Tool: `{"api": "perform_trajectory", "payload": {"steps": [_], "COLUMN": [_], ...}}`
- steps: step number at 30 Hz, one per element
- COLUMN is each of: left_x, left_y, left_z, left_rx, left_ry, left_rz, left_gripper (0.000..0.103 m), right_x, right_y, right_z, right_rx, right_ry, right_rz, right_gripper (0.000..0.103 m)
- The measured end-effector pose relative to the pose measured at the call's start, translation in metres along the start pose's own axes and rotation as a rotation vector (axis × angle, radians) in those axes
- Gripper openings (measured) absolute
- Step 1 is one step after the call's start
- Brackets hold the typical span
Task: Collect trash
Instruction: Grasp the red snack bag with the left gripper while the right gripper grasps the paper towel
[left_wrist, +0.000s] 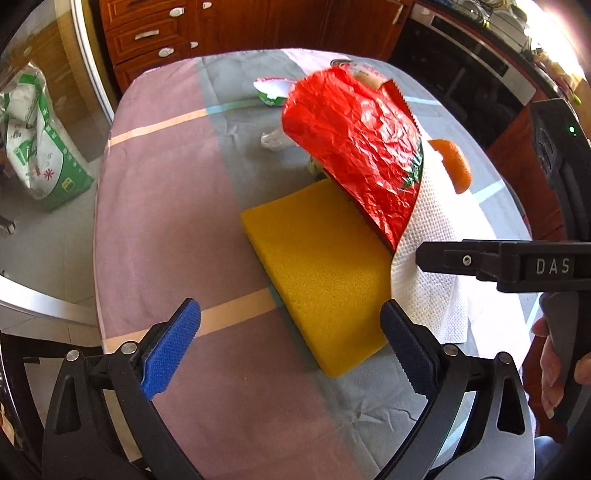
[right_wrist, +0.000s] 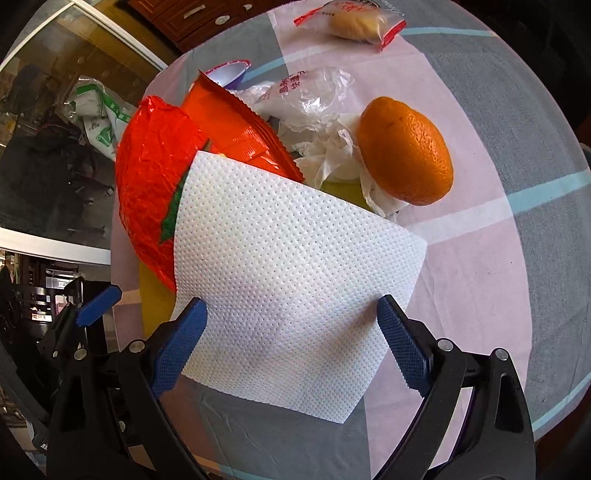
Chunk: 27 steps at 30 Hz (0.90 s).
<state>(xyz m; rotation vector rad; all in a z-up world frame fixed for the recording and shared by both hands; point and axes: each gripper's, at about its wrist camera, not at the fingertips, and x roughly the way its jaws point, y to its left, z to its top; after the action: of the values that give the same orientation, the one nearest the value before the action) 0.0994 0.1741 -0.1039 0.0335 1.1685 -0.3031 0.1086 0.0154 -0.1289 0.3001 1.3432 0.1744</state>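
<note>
A crumpled red snack bag (left_wrist: 354, 147) (right_wrist: 155, 173) leans over a yellow sponge (left_wrist: 317, 273) on the table. A white paper towel (right_wrist: 288, 291) (left_wrist: 432, 251) lies flat beside it. My right gripper (right_wrist: 291, 347) is open, its fingers on either side of the towel's near edge. My left gripper (left_wrist: 291, 347) is open and empty, just short of the sponge. Crumpled tissue (right_wrist: 328, 155), a clear plastic bag (right_wrist: 306, 92) (left_wrist: 275, 140) and a torn cup lid (left_wrist: 271, 90) (right_wrist: 229, 74) lie behind.
An orange (right_wrist: 406, 151) (left_wrist: 456, 162) sits on the tissue to the right. A wrapped bun (right_wrist: 351, 22) lies at the far edge. The table has a pink and grey checked cloth (left_wrist: 166, 221). A green-white sack (left_wrist: 33, 140) stands on the floor at left.
</note>
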Motion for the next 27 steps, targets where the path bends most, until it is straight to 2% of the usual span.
{"api": "perform_trajectory", "payload": {"steps": [5, 8, 10, 12, 14, 17, 19, 21, 23, 27], "left_x": [0.005, 0.007, 0.007, 0.007, 0.007, 0.006, 0.004, -0.001, -0.007, -0.019], "left_y": [0.002, 0.002, 0.002, 0.002, 0.003, 0.0, -0.003, -0.006, -0.009, -0.02], "left_z": [-0.001, 0.0, 0.0, 0.001, 0.002, 0.004, 0.005, 0.006, 0.009, 0.018], "left_rx": [-0.016, -0.019, -0.022, -0.018, -0.015, -0.009, -0.003, -0.008, -0.012, -0.022], "left_ry": [0.011, 0.019, 0.02, 0.02, 0.023, 0.023, 0.016, 0.006, -0.011, -0.046], "left_rz": [-0.019, -0.022, -0.023, -0.017, -0.011, 0.007, 0.022, 0.022, 0.019, -0.014], "left_gripper": [0.098, 0.098, 0.098, 0.098, 0.098, 0.098, 0.098, 0.098, 0.098, 0.098], "right_x": [0.007, 0.008, 0.005, 0.001, -0.002, -0.007, -0.014, -0.023, -0.029, -0.039], "right_y": [0.004, 0.009, 0.009, 0.009, 0.005, -0.005, -0.011, -0.017, -0.025, -0.045], "right_z": [-0.005, -0.011, -0.015, -0.017, -0.018, -0.019, -0.021, -0.025, -0.028, -0.029], "right_rx": [-0.029, -0.082, -0.092, -0.103, -0.099, -0.063, -0.054, -0.061, -0.055, -0.007], "right_ry": [-0.016, -0.061, -0.081, -0.083, -0.076, -0.053, -0.048, -0.067, -0.08, -0.097], "right_rz": [-0.025, -0.049, -0.046, -0.036, -0.018, 0.032, 0.05, 0.043, 0.038, 0.058], "right_gripper": [0.095, 0.095, 0.089, 0.063, 0.047, 0.037, 0.027, 0.015, 0.009, 0.007]}}
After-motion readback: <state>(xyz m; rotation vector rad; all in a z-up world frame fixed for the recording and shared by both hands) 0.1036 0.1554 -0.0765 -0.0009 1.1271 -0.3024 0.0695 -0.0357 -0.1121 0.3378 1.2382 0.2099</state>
